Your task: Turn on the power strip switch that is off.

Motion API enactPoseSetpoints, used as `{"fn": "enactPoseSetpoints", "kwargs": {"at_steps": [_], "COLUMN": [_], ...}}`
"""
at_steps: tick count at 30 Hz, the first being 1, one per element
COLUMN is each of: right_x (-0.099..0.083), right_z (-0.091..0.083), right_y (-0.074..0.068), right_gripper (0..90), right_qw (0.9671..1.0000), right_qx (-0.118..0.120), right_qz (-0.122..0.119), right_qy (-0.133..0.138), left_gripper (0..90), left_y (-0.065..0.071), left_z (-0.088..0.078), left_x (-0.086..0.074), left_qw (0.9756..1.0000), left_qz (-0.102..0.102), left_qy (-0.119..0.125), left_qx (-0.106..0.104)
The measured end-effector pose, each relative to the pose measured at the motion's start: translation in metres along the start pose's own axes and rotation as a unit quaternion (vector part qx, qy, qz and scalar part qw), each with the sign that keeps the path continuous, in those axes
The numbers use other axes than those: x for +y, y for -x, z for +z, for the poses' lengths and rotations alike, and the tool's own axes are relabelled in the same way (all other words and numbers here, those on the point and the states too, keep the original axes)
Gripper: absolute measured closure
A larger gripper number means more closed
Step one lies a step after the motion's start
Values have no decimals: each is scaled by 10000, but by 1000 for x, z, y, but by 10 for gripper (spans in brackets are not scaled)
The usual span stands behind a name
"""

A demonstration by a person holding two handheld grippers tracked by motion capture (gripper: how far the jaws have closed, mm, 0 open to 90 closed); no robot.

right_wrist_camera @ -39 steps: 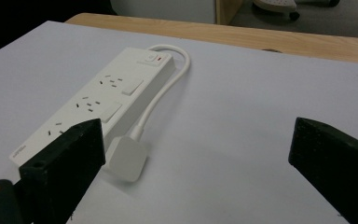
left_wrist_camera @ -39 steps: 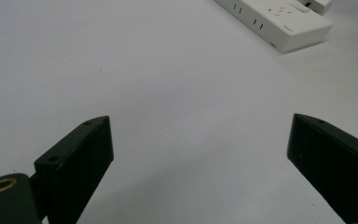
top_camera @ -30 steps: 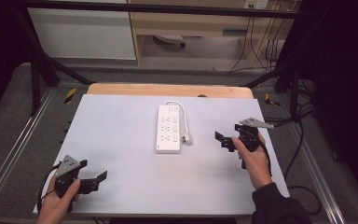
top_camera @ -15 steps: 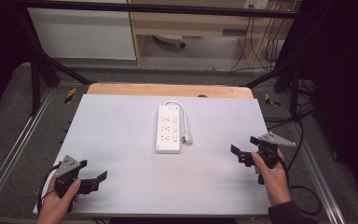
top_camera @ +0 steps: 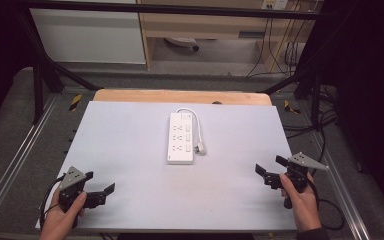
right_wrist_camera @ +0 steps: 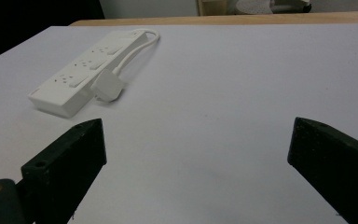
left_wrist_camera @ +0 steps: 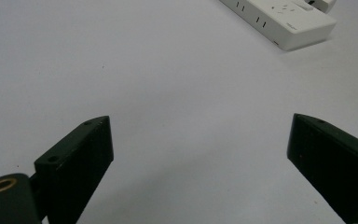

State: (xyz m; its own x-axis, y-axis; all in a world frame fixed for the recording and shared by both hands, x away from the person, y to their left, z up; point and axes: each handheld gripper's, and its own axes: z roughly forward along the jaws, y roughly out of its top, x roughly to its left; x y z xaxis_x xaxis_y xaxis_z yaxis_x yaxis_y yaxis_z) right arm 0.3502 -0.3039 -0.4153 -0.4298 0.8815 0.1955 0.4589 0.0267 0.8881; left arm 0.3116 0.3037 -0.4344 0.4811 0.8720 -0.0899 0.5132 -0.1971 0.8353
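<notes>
A white power strip (top_camera: 181, 137) lies in the middle of the white table top (top_camera: 130, 145), its short cord looping back to a white plug (top_camera: 200, 148) beside its right edge. The strip (left_wrist_camera: 279, 18) shows far off in the left gripper view, and the strip (right_wrist_camera: 86, 70) with its plug (right_wrist_camera: 106, 87) in the right gripper view. My left gripper (top_camera: 105, 192) rests at the near left corner, open, with nothing between its jaws. At the near right edge my right gripper (top_camera: 270, 167) is open and holds nothing.
A wooden board edge (top_camera: 180, 96) runs along the table's far side. Metal rails (top_camera: 15, 165) flank the table, and cables (top_camera: 300, 125) trail on the floor at right. A white cabinet (top_camera: 87, 35) and a shelf unit stand beyond.
My right gripper has drawn back from beside the power strip toward the near right edge of the table. The left gripper has stayed where it was.
</notes>
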Motion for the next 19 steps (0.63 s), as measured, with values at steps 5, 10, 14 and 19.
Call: {"fn": "enactPoseSetpoints", "kwargs": {"at_steps": [5,10,14,19], "right_x": [-11,-21,-26,-31], "right_z": [-4,-5,-1,13], "right_y": [-1,-4,-10,-14], "right_gripper": [49,46,39,38], "right_qw": [9999,9998,9992,9973], "right_qx": [-28,-26,-13,-4], "right_qz": [-73,-170,-357,-522], "right_qy": [-76,-93,-198,-525], "left_gripper": [70,70,70,69], "left_y": [0,1,1,1], "left_z": [0,0,-1,0], "left_x": [0,0,0,1], "left_qw": [10000,10000,10000,10000], "left_qz": [0,15,10,33], "left_qy": [9,4,24,6], "left_qx": [6,-2,-5,-7]}}
